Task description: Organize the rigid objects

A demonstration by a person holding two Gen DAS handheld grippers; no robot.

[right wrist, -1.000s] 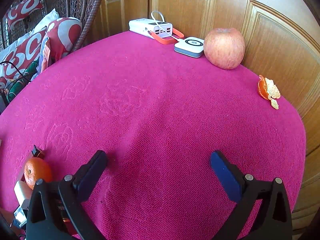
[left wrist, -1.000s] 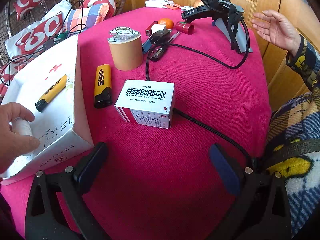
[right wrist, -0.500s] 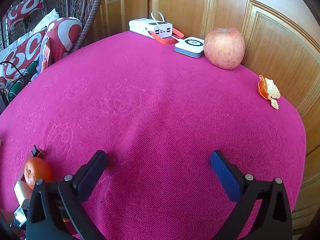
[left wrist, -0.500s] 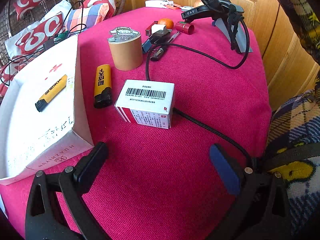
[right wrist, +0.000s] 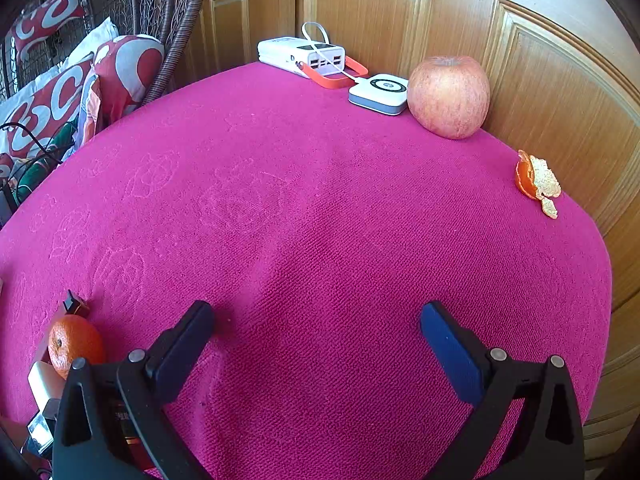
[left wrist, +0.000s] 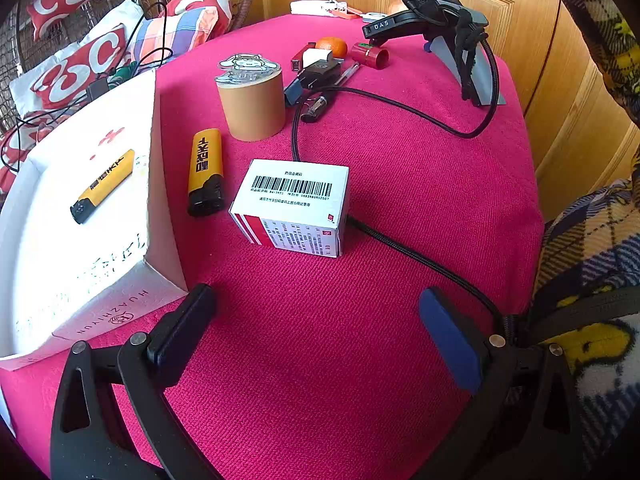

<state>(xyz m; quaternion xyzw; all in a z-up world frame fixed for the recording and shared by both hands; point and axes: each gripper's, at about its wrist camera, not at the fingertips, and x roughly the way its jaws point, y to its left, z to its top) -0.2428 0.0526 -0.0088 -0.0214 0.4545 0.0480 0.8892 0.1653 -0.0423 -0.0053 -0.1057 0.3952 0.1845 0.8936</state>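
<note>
In the left wrist view a white medicine carton (left wrist: pixel 294 206) with a barcode lies on the pink tablecloth, just ahead of my open left gripper (left wrist: pixel 316 320). A yellow lighter (left wrist: pixel 206 170) lies left of the carton, and a second yellow lighter (left wrist: pixel 102 186) rests inside the open white box (left wrist: pixel 120 276) at the left. Behind them stands a tan tape roll (left wrist: pixel 252 104) with a cartoon sticker on top. In the right wrist view my right gripper (right wrist: pixel 316 336) stands open over bare cloth, holding nothing.
A black cable (left wrist: pixel 400 112) runs from the phone stand (left wrist: pixel 452 28) past the carton. Small items, a mandarin (left wrist: pixel 331 46) and a red cap (left wrist: pixel 370 56) sit at the back. The right wrist view shows an apple (right wrist: pixel 448 96), power banks (right wrist: pixel 302 56), orange peel (right wrist: pixel 536 184) and a mandarin (right wrist: pixel 74 342).
A hand that rested in the white box and another raised at the right have both left the left wrist view. Neither gripper has moved.
</note>
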